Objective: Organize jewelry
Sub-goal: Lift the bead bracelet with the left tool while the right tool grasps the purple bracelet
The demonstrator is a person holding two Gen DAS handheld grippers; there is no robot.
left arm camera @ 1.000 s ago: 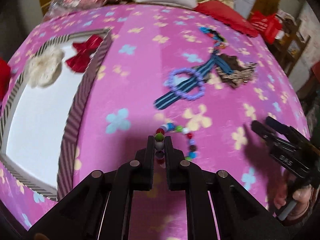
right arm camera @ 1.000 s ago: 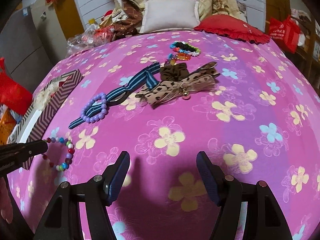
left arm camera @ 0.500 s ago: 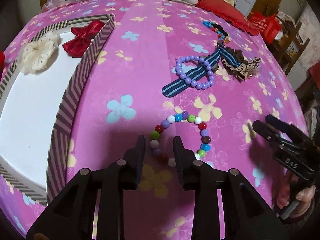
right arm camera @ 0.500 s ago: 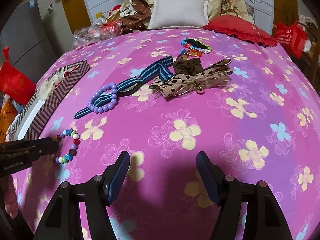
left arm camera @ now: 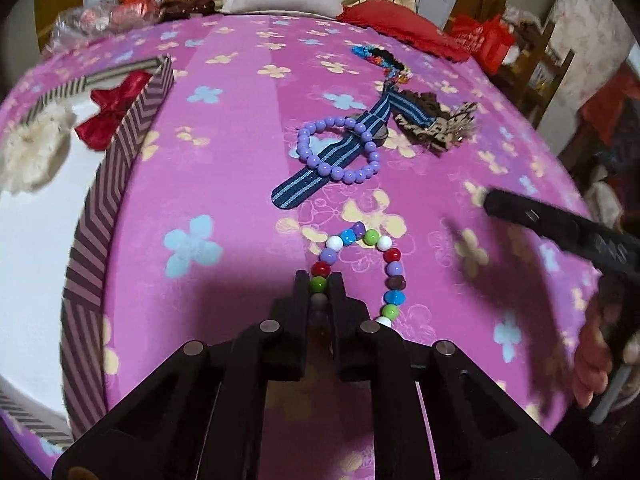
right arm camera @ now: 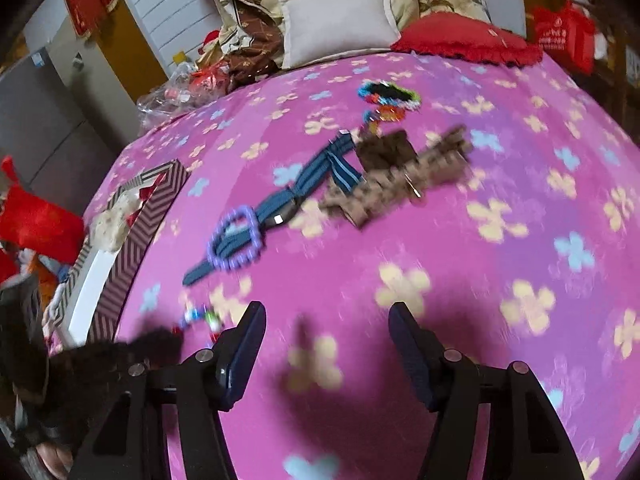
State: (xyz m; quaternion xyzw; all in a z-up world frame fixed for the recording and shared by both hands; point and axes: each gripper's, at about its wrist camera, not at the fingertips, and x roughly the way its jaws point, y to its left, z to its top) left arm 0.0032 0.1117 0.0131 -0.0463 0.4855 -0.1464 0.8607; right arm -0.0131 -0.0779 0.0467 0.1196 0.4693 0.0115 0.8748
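Note:
My left gripper (left arm camera: 319, 280) is shut on the near side of a multicoloured bead bracelet (left arm camera: 390, 256) that lies on the pink flowered bedspread. A purple bead bracelet (left arm camera: 338, 148) lies farther off, over a blue striped ribbon (left arm camera: 320, 168). A striped box (left arm camera: 120, 168) with a white inside stands at the left and holds a red bow (left arm camera: 110, 110) and a cream flower (left arm camera: 30, 152). My right gripper (right arm camera: 326, 320) is open and empty above the bedspread; it also shows in the left wrist view (left arm camera: 560, 224). The multicoloured bracelet is blurred in the right wrist view (right arm camera: 200, 318).
A leopard-print bow (left arm camera: 440, 126) and a brown bow lie right of the ribbon. Small colourful bands (left arm camera: 380, 58) lie farther back. A white pillow (right arm camera: 340, 24) and a red cushion (right arm camera: 464, 40) sit at the far edge. The right wrist view is motion-blurred.
My left gripper opened half a second ago and has now shut again on the multicoloured bracelet. My right gripper has swung left and nearer to the jewelry.

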